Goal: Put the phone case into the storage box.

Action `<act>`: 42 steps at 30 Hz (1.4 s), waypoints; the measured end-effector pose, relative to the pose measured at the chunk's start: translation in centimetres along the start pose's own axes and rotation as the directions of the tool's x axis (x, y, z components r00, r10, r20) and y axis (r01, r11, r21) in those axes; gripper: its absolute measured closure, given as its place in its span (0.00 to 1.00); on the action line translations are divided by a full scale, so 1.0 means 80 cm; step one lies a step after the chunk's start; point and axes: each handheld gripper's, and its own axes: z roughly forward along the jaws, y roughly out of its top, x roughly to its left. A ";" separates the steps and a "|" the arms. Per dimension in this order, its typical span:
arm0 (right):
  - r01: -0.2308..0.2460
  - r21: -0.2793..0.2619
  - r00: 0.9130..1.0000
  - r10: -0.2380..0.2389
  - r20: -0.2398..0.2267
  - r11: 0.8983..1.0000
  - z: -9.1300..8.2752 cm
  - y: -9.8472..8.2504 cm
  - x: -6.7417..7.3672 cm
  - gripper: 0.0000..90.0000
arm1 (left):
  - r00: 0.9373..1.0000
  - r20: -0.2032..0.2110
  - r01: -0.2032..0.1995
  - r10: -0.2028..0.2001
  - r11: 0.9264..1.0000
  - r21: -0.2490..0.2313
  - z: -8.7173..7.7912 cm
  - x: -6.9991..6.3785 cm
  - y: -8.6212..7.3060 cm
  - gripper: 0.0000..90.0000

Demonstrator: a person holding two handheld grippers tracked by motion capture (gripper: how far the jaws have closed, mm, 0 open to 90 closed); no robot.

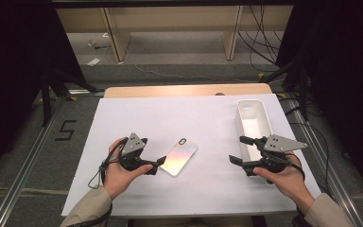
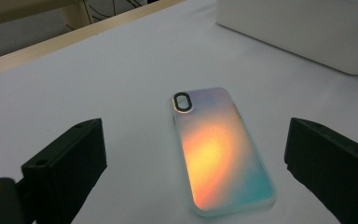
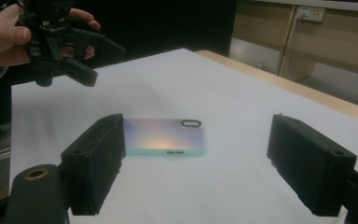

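Observation:
An iridescent phone case [image 1: 179, 157] lies flat, back up, on the white sheet [image 1: 170, 118], its camera hole at the far end. My left gripper [image 1: 157, 165] hovers just off the case's near left end, open with nothing between its jaws. In the left gripper view the case [image 2: 221, 149] lies ahead between the spread jaws, untouched. My right gripper [image 1: 238, 150] is held open beside the white tray [image 1: 238, 123], pointing left toward the case [image 3: 163, 135]. The right gripper view also catches the left gripper [image 3: 100, 63] in a hand at the upper left.
The long white tray [image 2: 307, 32] stands at the right of the sheet, lengthwise toward the far edge. A strip of wooden tabletop [image 1: 184, 90] shows beyond the sheet. Cables and shelf legs are on the floor behind the table.

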 end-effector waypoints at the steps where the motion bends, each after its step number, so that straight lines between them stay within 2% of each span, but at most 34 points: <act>1: 0.000 0.000 1.000 0.000 -0.001 1.000 0.000 0.000 0.000 0.22 | 1.000 0.000 0.000 0.000 1.000 0.001 0.000 0.000 0.000 0.06; 9: -0.003 -0.006 1.000 0.003 0.002 1.000 0.001 0.000 0.001 0.23 | 1.000 0.007 -0.002 0.002 1.000 -0.005 0.000 -0.002 0.000 0.09; 12: -0.005 -0.001 1.000 0.005 0.001 1.000 0.001 -0.001 0.001 0.23 | 1.000 0.001 0.009 -0.009 1.000 0.006 0.003 -0.003 0.000 0.16; 14: -0.009 -0.005 1.000 0.009 0.002 1.000 0.002 -0.001 0.001 0.23 | 1.000 -0.006 0.013 -0.013 0.999 0.031 0.007 -0.004 0.000 0.23; 16: -0.012 -0.006 1.000 0.012 0.001 1.000 0.002 -0.001 0.000 0.23 | 1.000 -0.001 0.018 -0.018 0.999 0.038 0.010 -0.005 0.001 0.34; 21: -0.013 -0.004 1.000 0.013 0.003 1.000 0.002 -0.001 0.000 0.23 | 1.000 0.000 0.011 -0.011 0.999 0.050 0.018 -0.010 0.005 0.78; 25: -0.016 -0.003 1.000 0.016 0.004 1.000 0.003 -0.001 0.000 0.23 | 1.000 0.021 0.003 -0.004 0.996 0.087 0.027 -0.017 0.007 0.99; 27: -0.016 -0.002 1.000 0.016 0.004 1.000 0.003 -0.002 0.000 0.23 | 1.000 0.030 0.000 -0.003 0.995 0.102 0.031 -0.020 0.006 1.00; 28: -0.018 -0.002 1.000 0.018 0.006 1.000 0.004 -0.002 0.000 0.23 | 0.999 0.049 -0.006 -0.001 0.992 0.128 0.038 -0.025 0.005 1.00; 30: -0.014 -0.004 1.000 0.014 0.007 1.000 0.004 -0.002 0.000 0.23 | 0.998 0.070 -0.009 -0.001 0.988 0.151 0.045 -0.031 0.005 1.00; 31: -0.012 -0.004 1.000 0.012 0.007 1.000 0.004 -0.002 0.000 0.23 | 0.998 0.070 -0.009 -0.001 0.988 0.151 0.045 -0.031 0.005 1.00; 32: -0.014 -0.003 1.000 0.014 0.007 1.000 0.004 -0.002 0.000 0.23 | 0.996 0.092 -0.010 -0.004 0.987 0.158 0.052 -0.037 0.006 1.00; 35: -0.014 -0.003 1.000 0.014 0.008 1.000 0.004 -0.002 0.000 0.23 | 0.995 0.103 -0.018 0.000 0.985 0.172 0.059 -0.042 0.006 1.00; 37: -0.015 -0.003 1.000 0.015 0.009 1.000 0.004 -0.002 0.000 0.23 | 0.993 0.117 -0.032 0.009 0.979 0.202 0.069 -0.048 0.004 1.00; 39: -0.015 -0.004 1.000 0.015 0.009 1.000 0.004 -0.002 -0.001 0.23 | 0.992 0.122 -0.039 0.014 0.977 0.210 0.072 -0.050 0.003 1.00; 40: -0.014 -0.004 1.000 0.014 0.009 1.000 0.004 -0.002 -0.001 0.23 | 0.992 0.128 -0.049 0.021 0.973 0.226 0.078 -0.054 0.001 1.00; 41: -0.014 -0.004 1.000 0.014 0.009 1.000 0.004 -0.002 -0.001 0.23 | 0.992 0.128 -0.049 0.021 0.973 0.226 0.078 -0.054 0.001 1.00; 42: -0.016 -0.004 1.000 0.016 0.010 1.000 0.004 -0.002 -0.001 0.23 | 0.991 0.134 -0.059 0.026 0.968 0.245 0.083 -0.058 -0.001 1.00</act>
